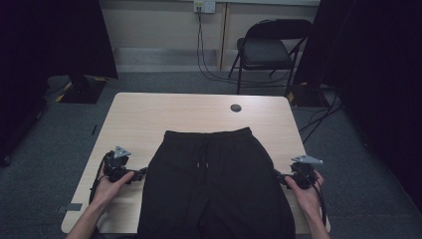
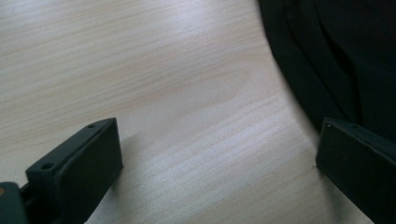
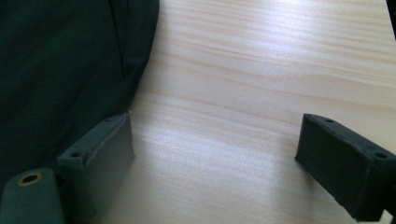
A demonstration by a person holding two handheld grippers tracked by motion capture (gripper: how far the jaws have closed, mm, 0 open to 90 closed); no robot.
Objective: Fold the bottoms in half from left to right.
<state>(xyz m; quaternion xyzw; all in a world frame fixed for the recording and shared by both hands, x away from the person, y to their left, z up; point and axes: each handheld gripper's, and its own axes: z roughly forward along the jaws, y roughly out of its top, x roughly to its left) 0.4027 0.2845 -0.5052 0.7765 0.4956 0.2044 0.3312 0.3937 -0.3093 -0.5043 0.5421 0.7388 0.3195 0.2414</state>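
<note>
A pair of black drawstring trousers [image 1: 211,179] lies flat on the light wooden table [image 1: 164,112], waistband toward the far side, legs running off the near edge. My left gripper [image 1: 141,172] rests on the table at the trousers' left side, jaws open and pointing at the fabric edge. In the left gripper view the jaws [image 2: 219,163] stand wide over bare wood, with the dark cloth [image 2: 336,56] just beyond the right one. My right gripper [image 1: 276,174] sits at the trousers' right edge, also open. Its view shows the jaws [image 3: 215,154] apart, with cloth [image 3: 70,70] beside the left one.
A small dark round grommet [image 1: 236,107] sits in the tabletop near the far edge. A black folding chair [image 1: 266,47] stands beyond the table, with cables [image 1: 206,69] on the grey carpet. Black curtains hang at both sides.
</note>
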